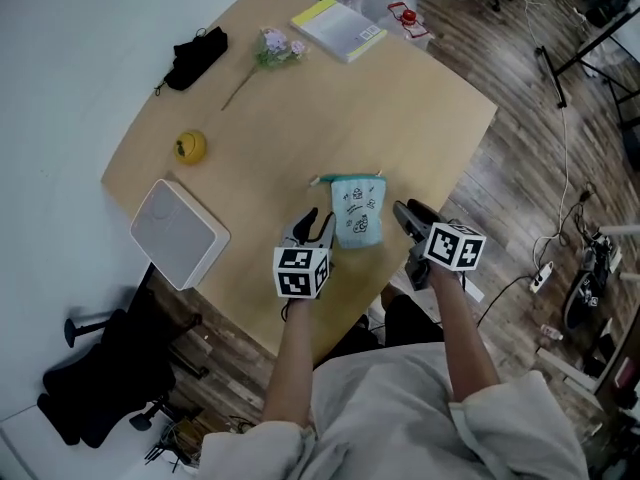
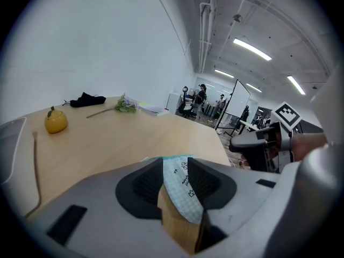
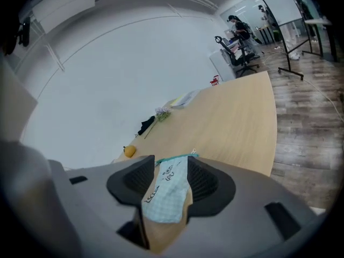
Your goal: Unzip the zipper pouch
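A pale teal zipper pouch (image 1: 356, 208) with small printed drawings lies flat on the wooden table (image 1: 300, 118), near its front edge, its zipper edge on the far side. My left gripper (image 1: 318, 226) is at the pouch's lower left corner, open, with no pad on the fabric. My right gripper (image 1: 406, 216) hangs just off the pouch's right side, also open. In the left gripper view the pouch (image 2: 180, 190) shows in the gap ahead of the left gripper (image 2: 176, 168). The right gripper view shows the pouch (image 3: 169, 190) likewise, ahead of the right gripper (image 3: 171, 165).
On the table lie a yellow fruit (image 1: 190, 146), a white box (image 1: 178, 233), a black cloth (image 1: 196, 56), a flower sprig (image 1: 270, 50) and a book (image 1: 338, 28). Red-clipped containers (image 1: 400, 8) stand at the far edge. A black chair (image 1: 110, 368) is at the lower left.
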`<state>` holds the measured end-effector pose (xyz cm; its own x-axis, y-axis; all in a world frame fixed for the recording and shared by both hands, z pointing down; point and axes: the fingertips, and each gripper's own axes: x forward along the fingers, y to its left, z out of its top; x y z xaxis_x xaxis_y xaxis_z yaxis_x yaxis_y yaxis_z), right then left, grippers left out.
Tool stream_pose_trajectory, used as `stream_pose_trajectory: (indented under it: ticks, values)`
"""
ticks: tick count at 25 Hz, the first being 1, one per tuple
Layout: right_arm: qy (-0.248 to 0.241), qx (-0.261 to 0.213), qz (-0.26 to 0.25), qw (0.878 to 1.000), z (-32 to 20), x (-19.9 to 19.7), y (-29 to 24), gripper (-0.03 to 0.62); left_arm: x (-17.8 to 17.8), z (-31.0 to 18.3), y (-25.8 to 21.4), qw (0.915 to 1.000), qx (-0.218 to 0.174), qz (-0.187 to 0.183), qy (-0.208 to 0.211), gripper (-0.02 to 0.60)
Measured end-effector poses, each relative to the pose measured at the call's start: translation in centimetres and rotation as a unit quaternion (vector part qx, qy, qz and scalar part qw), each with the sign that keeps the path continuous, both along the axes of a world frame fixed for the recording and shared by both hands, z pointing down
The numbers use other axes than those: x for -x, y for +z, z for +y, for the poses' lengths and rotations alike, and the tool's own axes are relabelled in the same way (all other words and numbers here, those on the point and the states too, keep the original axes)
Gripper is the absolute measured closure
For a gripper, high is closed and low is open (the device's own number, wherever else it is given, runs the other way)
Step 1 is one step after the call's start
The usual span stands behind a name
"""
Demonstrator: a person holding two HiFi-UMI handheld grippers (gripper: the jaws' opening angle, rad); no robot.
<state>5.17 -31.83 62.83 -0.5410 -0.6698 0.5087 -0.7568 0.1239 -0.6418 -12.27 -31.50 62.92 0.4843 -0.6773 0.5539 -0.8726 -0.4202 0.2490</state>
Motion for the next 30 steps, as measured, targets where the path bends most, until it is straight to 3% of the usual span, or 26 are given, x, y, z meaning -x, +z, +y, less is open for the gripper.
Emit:
stream_pose_trajectory:
  ticks: [7,12,18,24,30]
  values:
    - [-0.016,0.066,-0.035,0.997,-3.5,0.9,4.9,0.355,-1.8,-3.6,5.5,0.9981,0.060,-0.001,-0.014,0.433]
    - [-0.038,0.116,-0.024,0.992,-4.9,2.1,8.3,0.322,-1.7,-5.3,8.5,0.9947,0.096,0.005,-0.036,0.433]
    - [-0.045,0.132,-0.023,0.990,-6.3,2.6,9.5,0.326,-3.0,-7.2,10.2,0.9921,0.123,0.005,-0.025,0.433]
    - [-0.061,0.138,0.076,0.986,-6.3,3.0,10.3,0.365,-3.0,-7.2,10.8,0.9910,0.128,-0.023,-0.028,0.451]
    - [-0.071,0.135,0.153,0.976,-6.1,2.5,11.0,0.433,-4.0,-7.0,10.7,0.9921,0.125,-0.006,-0.015,0.511]
